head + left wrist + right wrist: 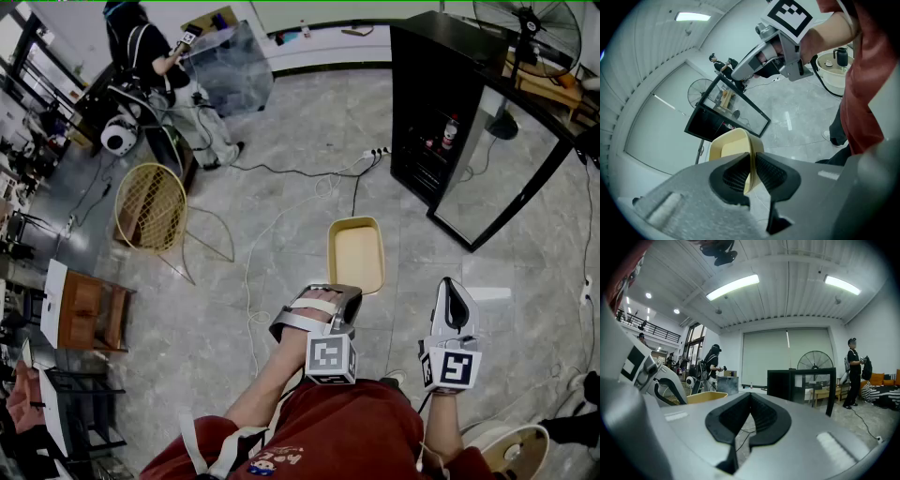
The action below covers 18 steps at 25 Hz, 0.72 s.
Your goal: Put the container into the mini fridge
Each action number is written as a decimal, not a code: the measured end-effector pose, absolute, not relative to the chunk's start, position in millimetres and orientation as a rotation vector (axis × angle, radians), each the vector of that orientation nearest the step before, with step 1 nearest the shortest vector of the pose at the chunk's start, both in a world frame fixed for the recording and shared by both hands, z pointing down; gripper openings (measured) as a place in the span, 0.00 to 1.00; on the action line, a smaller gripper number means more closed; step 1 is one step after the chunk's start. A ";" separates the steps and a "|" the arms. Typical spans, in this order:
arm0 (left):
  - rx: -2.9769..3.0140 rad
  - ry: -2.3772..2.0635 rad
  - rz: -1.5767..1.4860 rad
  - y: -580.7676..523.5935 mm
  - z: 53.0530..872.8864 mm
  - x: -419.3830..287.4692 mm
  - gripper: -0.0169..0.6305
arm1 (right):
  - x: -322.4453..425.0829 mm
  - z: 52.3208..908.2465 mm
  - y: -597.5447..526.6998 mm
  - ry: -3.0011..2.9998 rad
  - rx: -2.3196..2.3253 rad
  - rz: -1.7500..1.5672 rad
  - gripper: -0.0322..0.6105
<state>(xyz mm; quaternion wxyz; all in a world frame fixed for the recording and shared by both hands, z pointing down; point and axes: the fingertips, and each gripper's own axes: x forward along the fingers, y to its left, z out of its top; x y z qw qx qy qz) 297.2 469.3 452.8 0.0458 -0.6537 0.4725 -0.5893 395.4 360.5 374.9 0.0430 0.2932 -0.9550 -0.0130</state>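
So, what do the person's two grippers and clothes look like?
The left gripper and right gripper are grey, with black ribbed pads and a cube of black-and-white square markers each. The person wears a dark red top.

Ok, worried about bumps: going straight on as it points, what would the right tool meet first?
Probably the black mini fridge or its open glass door; nothing nearer shows, but depth is unclear.

Pale yellow container (355,255) — empty, rim clamped, held aloft; black mini fridge (436,103) — door open.
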 end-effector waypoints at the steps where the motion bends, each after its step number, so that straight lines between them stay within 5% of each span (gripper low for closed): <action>1: -1.995 1.438 -1.804 470.8 453.6 293.7 0.11 | 391.7 375.3 362.4 -2.918 0.893 -0.043 0.05; 18: -2.052 1.525 -1.823 502.2 482.3 197.7 0.11 | 282.0 385.7 386.4 -2.875 0.745 -0.078 0.05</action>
